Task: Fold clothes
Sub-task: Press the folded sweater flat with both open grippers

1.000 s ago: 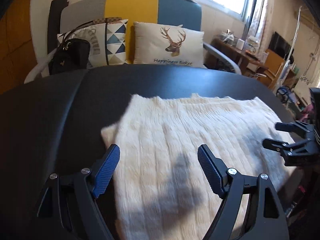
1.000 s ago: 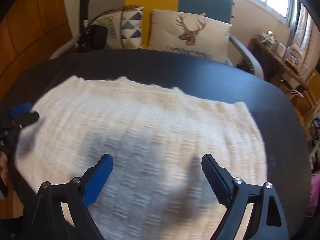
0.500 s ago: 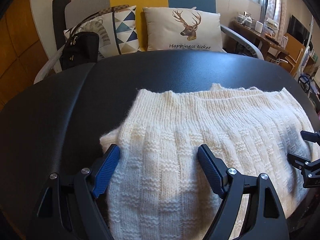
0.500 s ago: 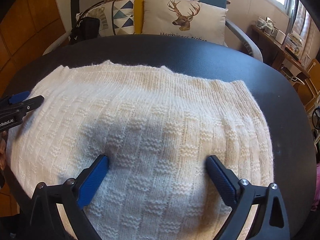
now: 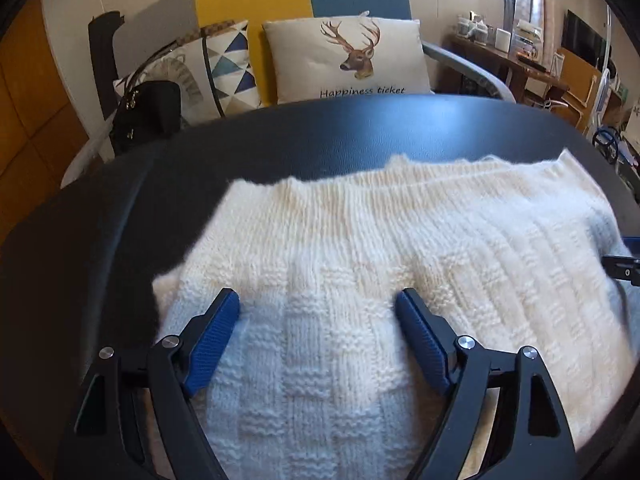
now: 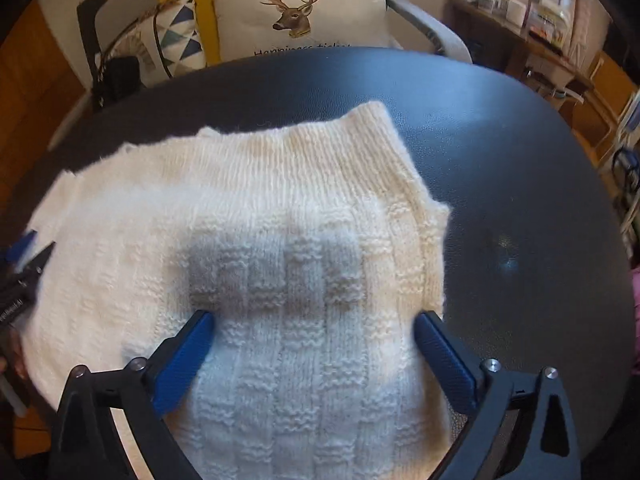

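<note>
A cream knitted sweater (image 5: 360,248) lies spread flat on the black table (image 5: 280,140); it also shows in the right wrist view (image 6: 248,216). My left gripper (image 5: 318,312) is open, low over the sweater's near left part, its blue pads apart with the knit between them. My right gripper (image 6: 314,328) is open, low over the sweater's near right part, close to its right edge. Each gripper's tip shows at the edge of the other view: the right one (image 5: 624,264) and the left one (image 6: 28,264).
Behind the table stands a sofa with a deer cushion (image 5: 348,60), a triangle-patterned cushion (image 5: 224,68) and a black handbag (image 5: 148,116). A wooden side table with jars (image 5: 500,52) stands at the far right. Bare table (image 6: 520,200) lies right of the sweater.
Both grippers have come down closer to the sweater and moved forward over it. Both stay open. The sweater lies as before.
</note>
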The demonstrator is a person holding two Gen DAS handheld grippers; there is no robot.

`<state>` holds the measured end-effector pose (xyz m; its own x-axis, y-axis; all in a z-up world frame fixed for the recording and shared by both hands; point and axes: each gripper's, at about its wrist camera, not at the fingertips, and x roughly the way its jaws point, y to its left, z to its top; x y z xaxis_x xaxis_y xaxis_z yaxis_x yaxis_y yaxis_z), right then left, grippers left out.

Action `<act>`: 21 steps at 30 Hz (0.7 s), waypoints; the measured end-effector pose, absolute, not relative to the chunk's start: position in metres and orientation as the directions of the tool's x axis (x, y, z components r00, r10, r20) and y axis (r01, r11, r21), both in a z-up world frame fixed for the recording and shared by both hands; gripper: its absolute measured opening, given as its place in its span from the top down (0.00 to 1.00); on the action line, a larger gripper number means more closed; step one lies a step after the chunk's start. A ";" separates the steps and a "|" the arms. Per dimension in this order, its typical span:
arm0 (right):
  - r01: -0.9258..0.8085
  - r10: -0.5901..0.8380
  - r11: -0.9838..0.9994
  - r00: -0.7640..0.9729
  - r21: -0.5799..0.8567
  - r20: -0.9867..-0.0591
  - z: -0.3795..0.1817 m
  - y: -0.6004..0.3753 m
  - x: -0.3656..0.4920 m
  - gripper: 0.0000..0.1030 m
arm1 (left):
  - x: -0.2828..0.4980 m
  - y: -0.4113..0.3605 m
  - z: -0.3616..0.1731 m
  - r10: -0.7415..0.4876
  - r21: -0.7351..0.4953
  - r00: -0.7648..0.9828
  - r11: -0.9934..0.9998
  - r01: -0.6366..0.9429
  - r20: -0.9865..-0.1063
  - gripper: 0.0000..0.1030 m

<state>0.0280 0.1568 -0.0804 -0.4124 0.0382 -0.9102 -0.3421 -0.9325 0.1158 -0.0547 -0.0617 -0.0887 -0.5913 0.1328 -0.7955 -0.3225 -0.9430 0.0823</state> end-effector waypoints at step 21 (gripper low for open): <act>-0.286 -0.099 -0.927 -0.437 0.243 -0.894 -0.092 0.203 -0.066 0.10 | -0.133 -0.063 -0.103 0.080 0.071 -0.525 -0.963 -0.261 -0.847 0.14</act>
<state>-0.0664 0.2032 -0.0915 -0.4367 -0.0993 -0.8941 -0.2861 -0.9270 0.2426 -0.1328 -0.0628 -0.1032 -0.5250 0.0800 -0.8473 -0.2606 -0.9629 0.0705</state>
